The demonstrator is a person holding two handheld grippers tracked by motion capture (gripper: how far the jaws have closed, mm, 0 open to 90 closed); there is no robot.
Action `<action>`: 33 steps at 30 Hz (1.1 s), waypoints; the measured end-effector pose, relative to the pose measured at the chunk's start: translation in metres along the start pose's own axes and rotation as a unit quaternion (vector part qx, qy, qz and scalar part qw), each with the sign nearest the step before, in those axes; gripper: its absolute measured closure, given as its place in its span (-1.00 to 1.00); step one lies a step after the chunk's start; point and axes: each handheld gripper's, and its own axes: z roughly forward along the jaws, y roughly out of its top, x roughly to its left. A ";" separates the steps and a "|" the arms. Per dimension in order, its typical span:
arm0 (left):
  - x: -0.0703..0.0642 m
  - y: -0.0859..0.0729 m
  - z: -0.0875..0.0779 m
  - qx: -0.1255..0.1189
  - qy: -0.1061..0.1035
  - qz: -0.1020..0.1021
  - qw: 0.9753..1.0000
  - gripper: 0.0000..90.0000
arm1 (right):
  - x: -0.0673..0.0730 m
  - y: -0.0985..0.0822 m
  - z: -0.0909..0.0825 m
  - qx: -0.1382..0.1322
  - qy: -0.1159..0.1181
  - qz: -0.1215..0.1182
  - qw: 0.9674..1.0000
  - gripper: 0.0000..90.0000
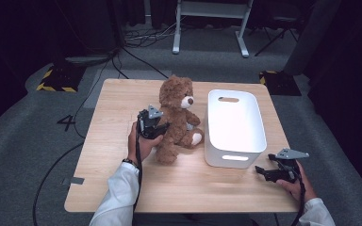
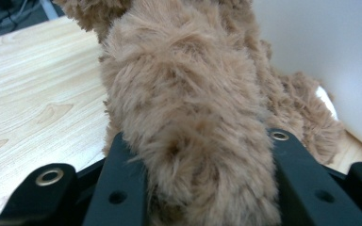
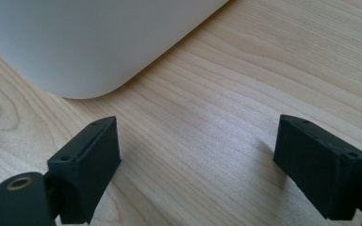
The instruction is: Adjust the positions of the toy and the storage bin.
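White sleeves (image 1: 118, 195), dark wristband, black claws (image 1: 154, 127), grey three-cornered plates, brass-ringed screw holes.

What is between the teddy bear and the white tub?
Nothing but a thin strip of bare wooden table separates teddy bear from white tub, seen in the high view.

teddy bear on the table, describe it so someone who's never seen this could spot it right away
On the light wooden table, look just left of the white tub near the middle. The teddy bear sits upright there, and the left gripper is shut on its furry arm. It is the one brown, fuzzy thing beside smooth white plastic and black tools.
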 end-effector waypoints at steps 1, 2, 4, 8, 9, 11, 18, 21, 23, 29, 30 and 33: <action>-0.001 -0.003 -0.002 -0.008 -0.001 -0.002 1.000 0.51 | 0.000 0.000 0.000 0.000 0.000 0.000 1.000 -0.67; -0.001 -0.004 -0.003 -0.010 -0.002 -0.001 1.000 0.51 | 0.000 0.000 0.000 0.000 0.000 0.000 1.000 -0.67; -0.003 -0.008 -0.007 -0.020 0.000 0.007 1.000 0.52 | 0.000 0.000 0.000 0.000 0.000 0.000 1.000 -0.67; -0.006 -0.015 -0.014 -0.033 -0.003 0.019 0.999 0.53 | 0.000 0.000 0.000 0.000 0.000 0.000 1.000 -0.67; -0.006 -0.018 -0.017 -0.038 -0.004 0.019 0.999 0.54 | 0.000 0.000 0.000 0.000 -0.001 0.000 1.000 -0.67; -0.007 -0.021 -0.020 -0.045 -0.004 0.016 0.999 0.56 | 0.000 0.000 0.000 0.000 0.000 0.000 1.000 -0.67; -0.010 -0.034 -0.032 -0.073 -0.004 0.014 0.997 0.61 | 0.000 0.000 0.000 0.000 0.000 0.000 1.000 -0.67; -0.012 -0.036 -0.034 -0.080 -0.005 0.019 0.997 0.64 | 0.000 0.000 0.000 0.000 0.000 0.000 1.000 -0.67; -0.013 -0.038 -0.035 -0.085 -0.002 0.022 0.996 0.65 | 0.000 0.000 0.000 0.000 0.000 0.000 1.000 -0.67; -0.017 -0.040 -0.039 -0.099 -0.010 0.022 0.995 0.68 | 0.000 0.000 0.000 0.000 0.002 -0.001 1.000 -0.68; -0.017 -0.040 -0.039 -0.099 -0.009 0.024 0.995 0.69 | 0.000 0.000 0.000 0.000 0.001 -0.001 1.000 -0.68; -0.019 -0.040 -0.040 -0.105 -0.011 0.030 0.994 0.70 | 0.000 0.000 0.000 0.000 0.001 -0.002 1.000 -0.68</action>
